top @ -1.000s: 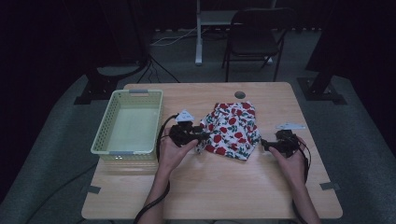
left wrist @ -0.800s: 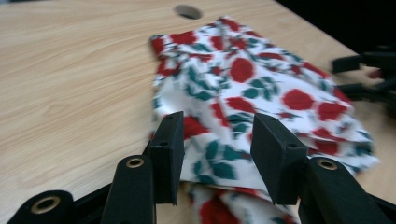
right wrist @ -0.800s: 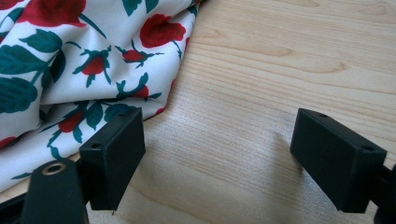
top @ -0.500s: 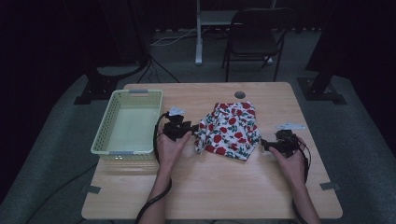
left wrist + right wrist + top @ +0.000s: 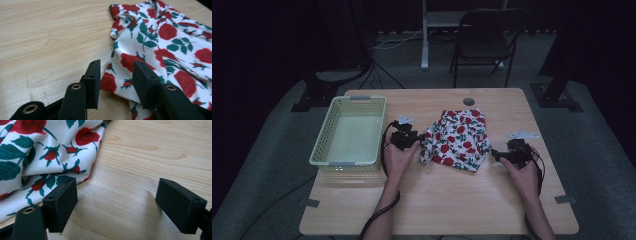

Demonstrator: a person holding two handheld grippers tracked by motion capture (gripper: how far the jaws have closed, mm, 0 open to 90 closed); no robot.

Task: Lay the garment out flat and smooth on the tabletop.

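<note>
High view: we see the cloth (image 5: 458,140) crumpled mid-table, nearer the far edge, with the left gripper (image 5: 411,141) at its left edge, the right gripper (image 5: 498,155) at its near right corner, and a basket (image 5: 324,145) by the table's (image 5: 462,200) left edge. Left gripper view: our jaws, half-spread and just now narrowing, straddle the cloth's (image 5: 160,40) hem without pinching it. Right gripper view: jaws gape wide over bare wood, one pad (image 5: 60,203) just beside the cloth (image 5: 37,152), nothing grasped.
</note>
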